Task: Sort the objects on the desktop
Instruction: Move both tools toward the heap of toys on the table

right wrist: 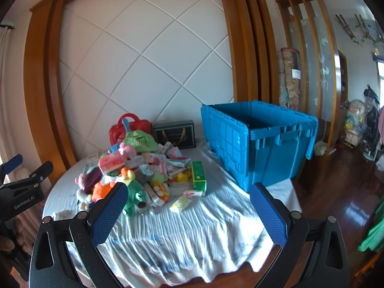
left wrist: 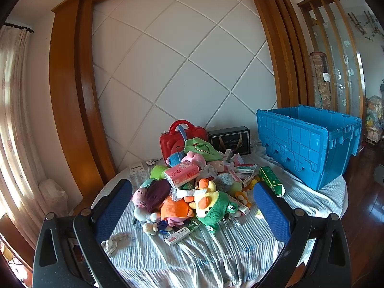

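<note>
A heap of plush toys and small boxes (left wrist: pixel 192 187) lies on a round table under a striped cloth (left wrist: pixel 192 259). It includes a green frog plush (left wrist: pixel 216 211), a pink tissue pack (left wrist: pixel 182 173), a green carton (left wrist: pixel 271 180) and a red case (left wrist: pixel 177 139). My left gripper (left wrist: pixel 192 204) is open, its blue pads either side of the heap from a distance. My right gripper (right wrist: pixel 189 206) is open too, over bare cloth in front of the heap (right wrist: pixel 144 168). A blue crate (right wrist: pixel 259 141) stands open at the right.
A black box (left wrist: pixel 230 140) stands against the padded wall behind the heap. The left gripper's body (right wrist: pixel 21 187) shows at the left edge of the right wrist view. Dark wooden floor (right wrist: pixel 348 192) lies beyond the table's right side.
</note>
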